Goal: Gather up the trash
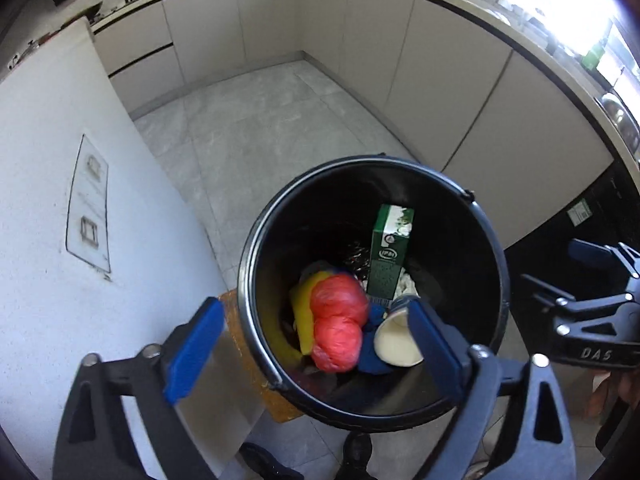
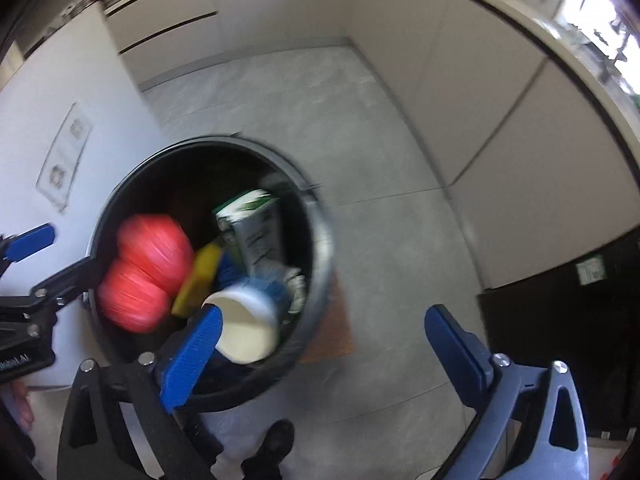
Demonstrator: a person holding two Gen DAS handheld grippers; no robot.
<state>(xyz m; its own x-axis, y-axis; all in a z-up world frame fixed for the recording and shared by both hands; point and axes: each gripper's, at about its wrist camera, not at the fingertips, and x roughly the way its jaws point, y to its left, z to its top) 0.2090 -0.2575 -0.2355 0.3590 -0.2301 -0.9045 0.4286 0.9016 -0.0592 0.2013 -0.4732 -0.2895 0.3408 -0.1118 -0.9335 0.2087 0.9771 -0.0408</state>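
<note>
Both my left hand-held gripper (image 1: 316, 344) and right hand-held gripper (image 2: 324, 352) hang released over the bin (image 1: 496, 240); this drop looks done, so next I fetch more trash.

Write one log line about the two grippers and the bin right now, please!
left gripper: open, empty | right gripper: open, empty | black bin: holds red bag, green carton, paper cup

2 wrist fisheyes, both steeply downward, close above the black bin (image 1: 256, 240).
Left view holds it centre-low; right view, blurred, centre-left. Both share bin (image 2: 320, 248), floor (image 1: 248, 128) and cabinets (image 1: 208, 28).
</note>
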